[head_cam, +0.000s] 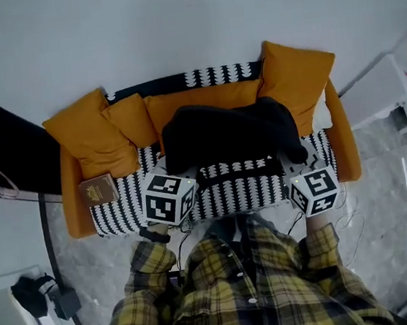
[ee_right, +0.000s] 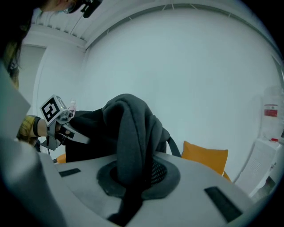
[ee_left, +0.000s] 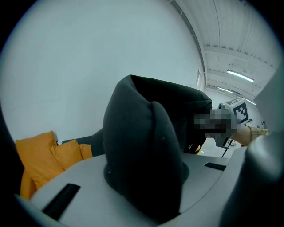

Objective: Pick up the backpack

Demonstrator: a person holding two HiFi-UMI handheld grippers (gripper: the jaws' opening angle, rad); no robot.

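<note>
Far left, a black flat bag [head_cam: 12, 150] is leaning just beside the sofa [head_cam: 76, 207]. A black cable with a plug block [head_cam: 63, 302] is lying on the floor [head_cam: 385, 202] below it. The sofa is orange and is wearing a black-and-white patterned cover [head_cam: 230, 195]. Orange cushions [head_cam: 92, 141] are piling up at its left end, and a small brown book [head_cam: 98, 189] is lying on the seat just under them.

The left gripper [head_cam: 179, 173] is sitting at the backpack's left lower corner. Its own view is showing the jaws pressed together on a thick fold of black fabric. It is gripping the backpack [head_cam: 229, 129].

The backpack is black and soft. It is hanging between the two grippers in front of the sofa's back cushions, over the middle of the seat. From the head view it isn't clear whether its underside is touching the seat.

The right gripper [head_cam: 297, 160] is holding the backpack's right lower corner. Its view is showing the jaws clamped on a bunch of grey-black fabric with a strap running down between them.

The person's yellow plaid shirt [head_cam: 256, 291] is filling the bottom of the head view. Another orange cushion [head_cam: 298, 79] is standing at the sofa's right end. A white unit [head_cam: 382, 92] is sitting further right, apart from the sofa.
</note>
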